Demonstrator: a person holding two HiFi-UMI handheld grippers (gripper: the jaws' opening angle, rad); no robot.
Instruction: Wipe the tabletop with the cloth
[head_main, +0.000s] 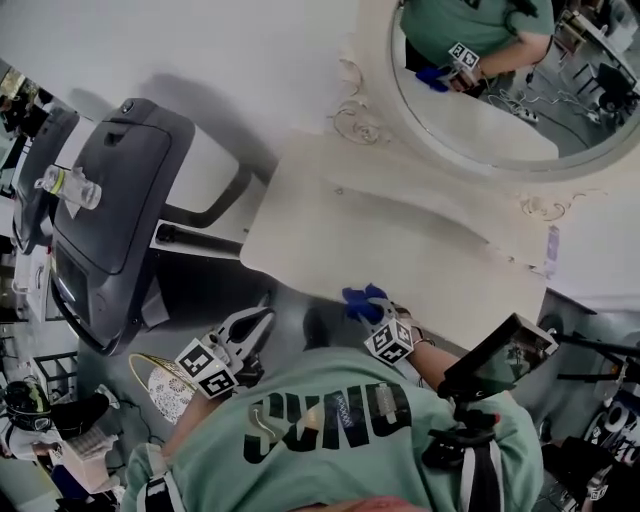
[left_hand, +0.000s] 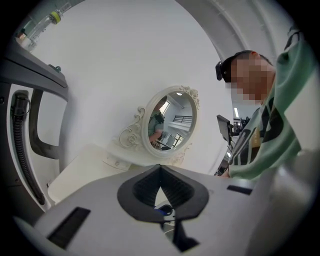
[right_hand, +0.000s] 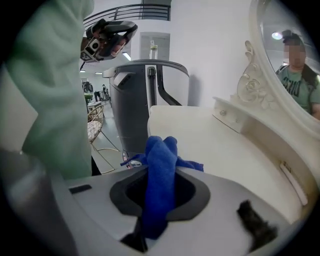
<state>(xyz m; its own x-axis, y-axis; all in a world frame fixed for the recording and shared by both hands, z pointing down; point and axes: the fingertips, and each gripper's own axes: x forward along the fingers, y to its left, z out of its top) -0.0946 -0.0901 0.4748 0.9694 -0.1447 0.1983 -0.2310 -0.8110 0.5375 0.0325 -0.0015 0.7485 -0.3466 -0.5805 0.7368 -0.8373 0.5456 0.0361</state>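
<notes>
A blue cloth (head_main: 360, 299) is pinched in my right gripper (head_main: 370, 306), which is shut on it at the near edge of the cream tabletop (head_main: 400, 235). In the right gripper view the cloth (right_hand: 161, 172) stands up between the jaws and hides their tips; the tabletop (right_hand: 215, 150) stretches ahead and to the right. My left gripper (head_main: 260, 320) hangs off the table's left front corner, over the floor. Its jaws meet at their tips (left_hand: 160, 169) with nothing in them, and they point at the table (left_hand: 82, 170) and the mirror.
An oval mirror (head_main: 500, 100) in an ornate cream frame stands at the back of the table. A grey machine (head_main: 115, 200) with a bottle (head_main: 70, 186) on it stands left of the table. A wire basket (head_main: 165, 388) sits on the floor near my left side.
</notes>
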